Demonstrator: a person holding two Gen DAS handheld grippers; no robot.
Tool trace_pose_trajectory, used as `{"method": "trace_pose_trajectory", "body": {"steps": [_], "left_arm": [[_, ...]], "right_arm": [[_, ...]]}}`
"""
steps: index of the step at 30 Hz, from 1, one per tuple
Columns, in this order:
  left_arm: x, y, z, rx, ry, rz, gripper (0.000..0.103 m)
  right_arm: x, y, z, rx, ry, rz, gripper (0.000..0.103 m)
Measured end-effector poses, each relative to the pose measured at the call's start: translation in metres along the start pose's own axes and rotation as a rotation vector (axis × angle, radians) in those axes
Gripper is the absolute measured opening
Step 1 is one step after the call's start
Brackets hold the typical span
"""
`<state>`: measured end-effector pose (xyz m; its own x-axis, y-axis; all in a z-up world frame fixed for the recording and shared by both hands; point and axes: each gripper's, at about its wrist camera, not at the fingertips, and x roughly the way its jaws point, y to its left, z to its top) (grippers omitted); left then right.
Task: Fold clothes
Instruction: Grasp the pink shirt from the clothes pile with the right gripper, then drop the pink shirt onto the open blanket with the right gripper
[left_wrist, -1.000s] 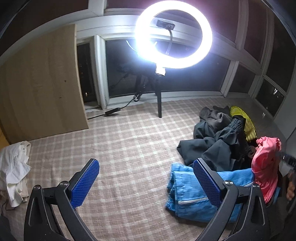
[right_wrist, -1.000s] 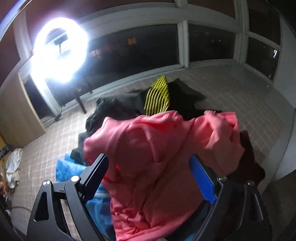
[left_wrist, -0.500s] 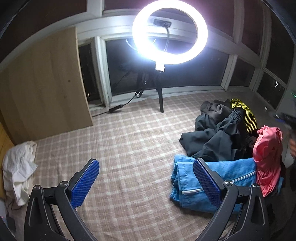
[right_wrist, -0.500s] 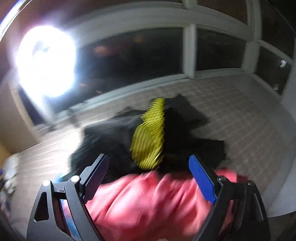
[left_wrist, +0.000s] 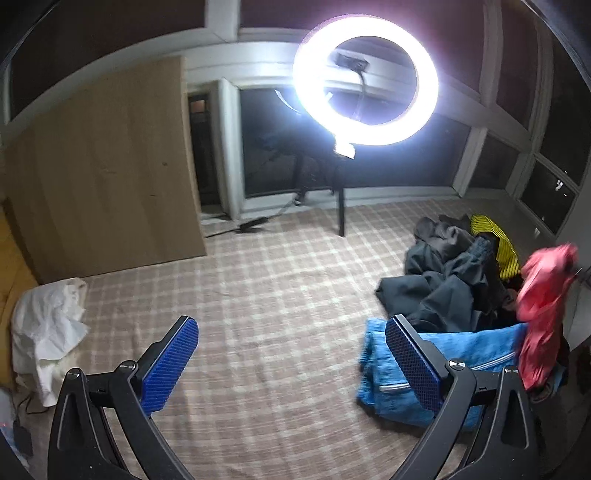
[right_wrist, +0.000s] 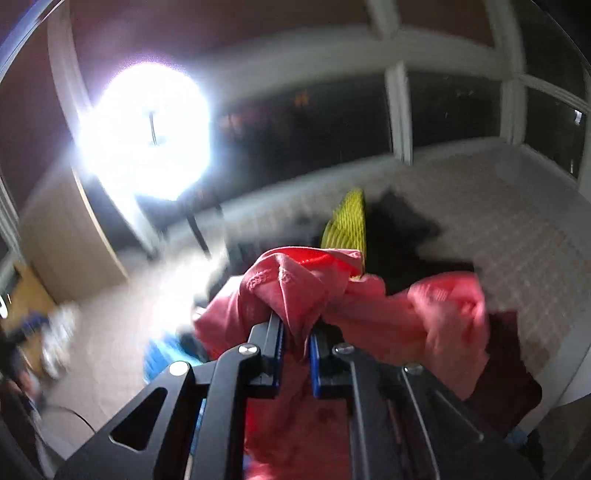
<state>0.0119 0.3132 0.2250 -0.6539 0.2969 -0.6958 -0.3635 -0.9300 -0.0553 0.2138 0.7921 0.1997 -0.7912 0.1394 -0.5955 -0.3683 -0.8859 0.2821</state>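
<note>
Two claws, two different states. Right claw (right_wrist: 296, 341) now clenched on a bunched fold of the pink garment (right_wrist: 317, 291), where half a second ago its blue pads (right_wrist: 314, 363) stood wide apart over the heap. Pink cloth lifted off the pile, spilling over the pads toward 3 o'clock and down between the black arms toward 6 o'clock. Seen from the left wrist, same pink garment (left_wrist: 543, 310) raised at 3 o'clock, blurred, hanging above the blue garment (left_wrist: 436, 369) rather than draped low on it as before. Left claw (left_wrist: 291, 363) released as earlier, pads spread wide, holding nothing, hovering over the checked floor covering (left_wrist: 266, 295). Dark grey clothes (left_wrist: 443, 280) heaped at 2 o'clock, yellow striped piece (left_wrist: 496, 247) just behind them. White cloth (left_wrist: 48, 325) crumpled at 9 o'clock beside the wooden board (left_wrist: 103, 177). Ring light (left_wrist: 365, 79) glaring at 12 o'clock, shifted rightward in view since the earlier frame.
</note>
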Motion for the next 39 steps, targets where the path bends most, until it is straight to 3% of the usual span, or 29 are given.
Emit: {"method": "trace_pose_trajectory", "body": {"steps": [4,9,11,12,14,15,17,19,22,26,28,29,33,37,39], "left_arm": [[-0.018,0.036,-0.004,-0.027,-0.033,0.035,0.102],[-0.051,0.088,-0.017,-0.069,-0.078,0.084,0.102],[-0.066,0.109,-0.024,-0.086,-0.095,0.106,0.102],[-0.074,0.12,-0.028,-0.094,-0.104,0.117,0.102],[-0.086,0.145,-0.041,-0.106,-0.103,0.139,0.102],[-0.087,0.154,-0.048,-0.111,-0.094,0.148,0.102],[-0.084,0.172,-0.061,-0.117,-0.057,0.16,0.102],[-0.07,0.183,-0.074,-0.115,0.001,0.162,0.102],[-0.044,0.188,-0.093,-0.113,0.084,0.142,0.102],[-0.011,0.183,-0.116,-0.115,0.177,0.086,0.102],[0.003,0.177,-0.126,-0.12,0.221,0.069,0.102],[0.01,0.173,-0.131,-0.122,0.239,0.056,0.102],[0.025,0.157,-0.14,-0.098,0.286,0.05,0.102],[0.028,0.155,-0.141,-0.099,0.288,0.052,0.102],[0.028,0.159,-0.141,-0.103,0.29,0.06,0.102]], "right_arm": [[-0.055,0.038,0.035,0.001,-0.167,0.079,0.011],[-0.093,0.169,0.052,-0.2,-0.22,0.322,0.011],[-0.087,0.228,0.041,-0.264,-0.144,0.464,0.012],[-0.07,0.259,0.031,-0.294,-0.061,0.539,0.015],[-0.036,0.317,0.009,-0.363,0.113,0.663,0.041],[-0.017,0.337,-0.005,-0.413,0.196,0.649,0.042],[0.016,0.348,-0.026,-0.44,0.252,0.56,0.046],[0.052,0.335,-0.041,-0.415,0.243,0.425,0.063],[0.112,0.323,-0.081,-0.452,0.338,0.255,0.063],[0.177,0.33,-0.132,-0.523,0.47,0.216,0.063],[0.2,0.338,-0.153,-0.54,0.51,0.156,0.063],[0.209,0.339,-0.162,-0.537,0.53,0.144,0.063],[0.222,0.342,-0.175,-0.46,0.603,0.28,0.063],[0.231,0.38,-0.204,-0.606,0.607,0.337,0.063],[0.246,0.39,-0.221,-0.645,0.648,0.322,0.041]]}}
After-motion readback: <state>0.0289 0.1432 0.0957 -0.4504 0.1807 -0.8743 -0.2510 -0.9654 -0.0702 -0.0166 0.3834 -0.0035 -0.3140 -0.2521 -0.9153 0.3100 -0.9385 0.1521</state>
